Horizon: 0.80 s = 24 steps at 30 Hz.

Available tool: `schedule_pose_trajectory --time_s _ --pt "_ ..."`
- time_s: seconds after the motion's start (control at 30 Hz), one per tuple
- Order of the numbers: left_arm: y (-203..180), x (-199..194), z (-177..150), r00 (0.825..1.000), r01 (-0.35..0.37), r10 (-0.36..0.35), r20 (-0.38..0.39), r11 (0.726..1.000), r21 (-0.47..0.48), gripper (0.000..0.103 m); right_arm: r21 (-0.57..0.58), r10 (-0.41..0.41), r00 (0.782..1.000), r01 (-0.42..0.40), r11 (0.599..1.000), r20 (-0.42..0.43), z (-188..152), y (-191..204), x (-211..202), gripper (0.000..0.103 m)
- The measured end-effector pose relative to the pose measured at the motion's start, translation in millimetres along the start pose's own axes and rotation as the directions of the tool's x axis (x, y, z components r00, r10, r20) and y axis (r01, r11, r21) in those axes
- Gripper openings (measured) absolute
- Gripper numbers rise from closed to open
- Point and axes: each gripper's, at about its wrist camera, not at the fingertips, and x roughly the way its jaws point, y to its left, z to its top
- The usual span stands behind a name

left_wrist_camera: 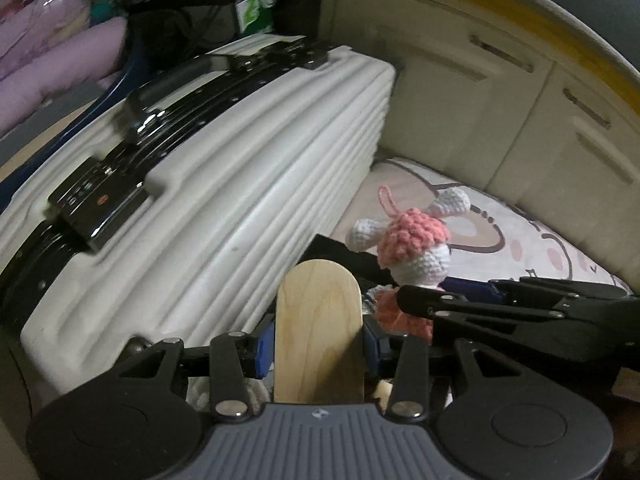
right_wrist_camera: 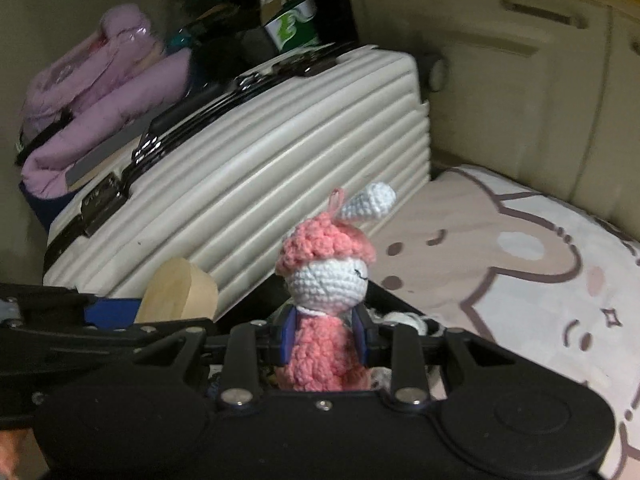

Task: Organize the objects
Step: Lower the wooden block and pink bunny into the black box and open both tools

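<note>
My left gripper (left_wrist_camera: 319, 346) is shut on a flat pale wooden piece with a rounded top (left_wrist_camera: 318, 320) and holds it upright; the piece also shows at the left of the right wrist view (right_wrist_camera: 180, 292). My right gripper (right_wrist_camera: 326, 338) is shut on the pink body of a crocheted bunny doll (right_wrist_camera: 326, 276) with a white face, pink cap and white ears. The doll also shows in the left wrist view (left_wrist_camera: 412, 248), just right of the wooden piece, with the right gripper's arm (left_wrist_camera: 520, 312) beneath it. Both grippers are side by side, close together.
A white ribbed hard suitcase (left_wrist_camera: 224, 200) with black latches lies just left and ahead, also in the right wrist view (right_wrist_camera: 280, 168). A bedsheet with a cartoon print (right_wrist_camera: 520, 264) lies to the right. Beige cabinet doors (left_wrist_camera: 480, 112) stand behind. Purple bedding (right_wrist_camera: 104, 92) is piled at far left.
</note>
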Motion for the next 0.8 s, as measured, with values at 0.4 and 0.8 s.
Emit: schedule_pose_trajectory --time_s 0.4,0.8 --pt "6.9 8.8 -1.6 1.0 -0.005 0.004 -0.028 1.0 -0.019 0.044 0.031 0.031 0.999 -0.029 0.999 -0.044 -10.1 -12.5 14.2 0.051" --pt "-28.6 26.3 -13.3 0.983 0.134 -0.122 -0.135 0.987 0.083 0.044 0.22 -0.041 0.998 0.05 0.974 -0.047 -12.6 -51.5 -13.2 0.012"
